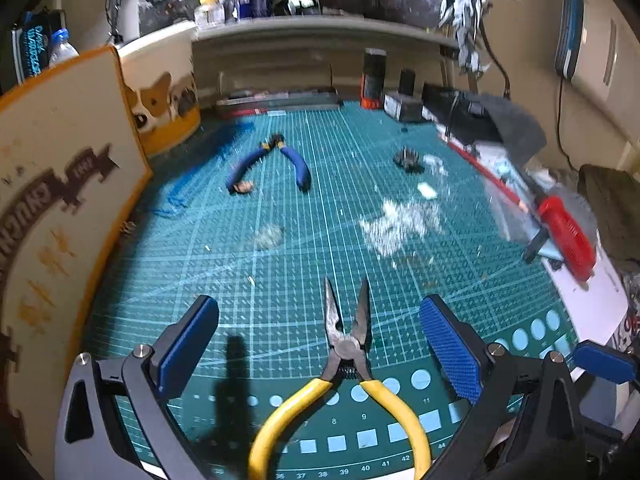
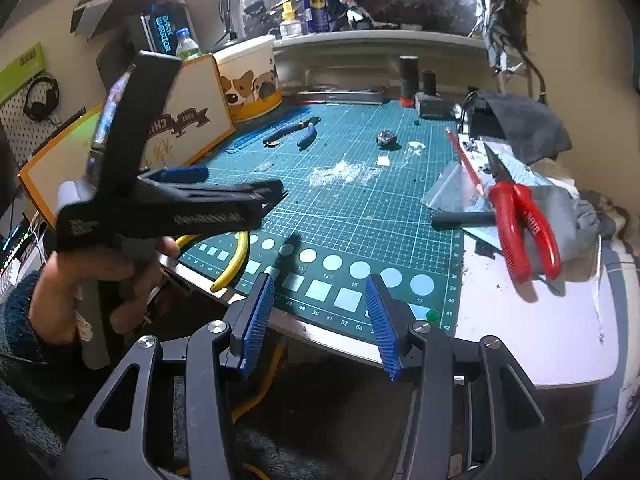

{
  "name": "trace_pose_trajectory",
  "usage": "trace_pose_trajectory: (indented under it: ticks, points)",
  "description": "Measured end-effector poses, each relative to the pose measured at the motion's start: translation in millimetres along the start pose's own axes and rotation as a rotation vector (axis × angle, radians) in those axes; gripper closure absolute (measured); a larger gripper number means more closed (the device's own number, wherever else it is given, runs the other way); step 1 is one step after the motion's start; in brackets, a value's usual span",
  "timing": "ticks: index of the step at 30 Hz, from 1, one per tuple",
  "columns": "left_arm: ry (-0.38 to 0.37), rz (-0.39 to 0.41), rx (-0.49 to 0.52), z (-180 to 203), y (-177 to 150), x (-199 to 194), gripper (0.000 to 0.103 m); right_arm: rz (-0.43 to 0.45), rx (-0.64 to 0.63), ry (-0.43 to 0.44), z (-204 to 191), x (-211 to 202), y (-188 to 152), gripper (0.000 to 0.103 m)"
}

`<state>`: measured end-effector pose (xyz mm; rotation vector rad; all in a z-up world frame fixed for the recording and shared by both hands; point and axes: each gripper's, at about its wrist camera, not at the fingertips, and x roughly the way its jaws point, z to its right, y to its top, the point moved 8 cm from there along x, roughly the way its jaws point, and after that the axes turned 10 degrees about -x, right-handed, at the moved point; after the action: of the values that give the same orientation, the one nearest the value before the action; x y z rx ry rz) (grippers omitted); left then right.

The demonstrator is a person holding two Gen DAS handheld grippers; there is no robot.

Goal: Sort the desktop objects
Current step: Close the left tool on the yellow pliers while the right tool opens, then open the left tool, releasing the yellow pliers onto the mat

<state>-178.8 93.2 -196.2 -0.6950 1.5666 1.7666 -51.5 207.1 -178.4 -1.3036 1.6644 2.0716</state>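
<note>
Yellow-handled needle-nose pliers (image 1: pixel 348 364) lie on the green cutting mat (image 1: pixel 320 240), between the wide-open fingers of my left gripper (image 1: pixel 320 344), not touched. Their yellow handle (image 2: pixel 236 258) shows in the right wrist view under the left gripper (image 2: pixel 240 196). Blue-handled cutters (image 1: pixel 276 162) lie at the mat's far left, also in the right wrist view (image 2: pixel 298 132). Red-handled pliers (image 2: pixel 520 220) lie off the mat at the right, also in the left wrist view (image 1: pixel 566 232). My right gripper (image 2: pixel 320 320) is open and empty above the mat's near edge.
A cream board with orange rim (image 1: pixel 52 184) and a corgi-print tub (image 1: pixel 164 96) stand along the left. A small dark part (image 1: pixel 408 159), white debris (image 1: pixel 400 224), a red pencil (image 2: pixel 466 160), a grey cloth (image 2: pixel 520 120) and black cans (image 2: pixel 408 76) lie right and back.
</note>
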Motion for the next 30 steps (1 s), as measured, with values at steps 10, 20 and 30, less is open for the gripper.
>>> trace_pose_trajectory:
  ticks: [10, 20, 30]
  points:
    - [0.011, 0.038, 0.004, -1.8, -13.7, 7.8, 0.013, -0.016, 0.023, 0.012, 1.5, 6.9, -7.5, 0.057]
    - [-0.020, 0.067, 0.004, 0.8, -14.2, 1.1, 0.079, -0.021, 0.034, 0.033, -1.4, 12.3, -10.0, 0.057]
    - [-0.032, 0.132, 0.008, 2.1, 4.7, -22.7, 0.081, -0.014, 0.039, 0.033, -0.1, 9.2, -10.1, 0.057]
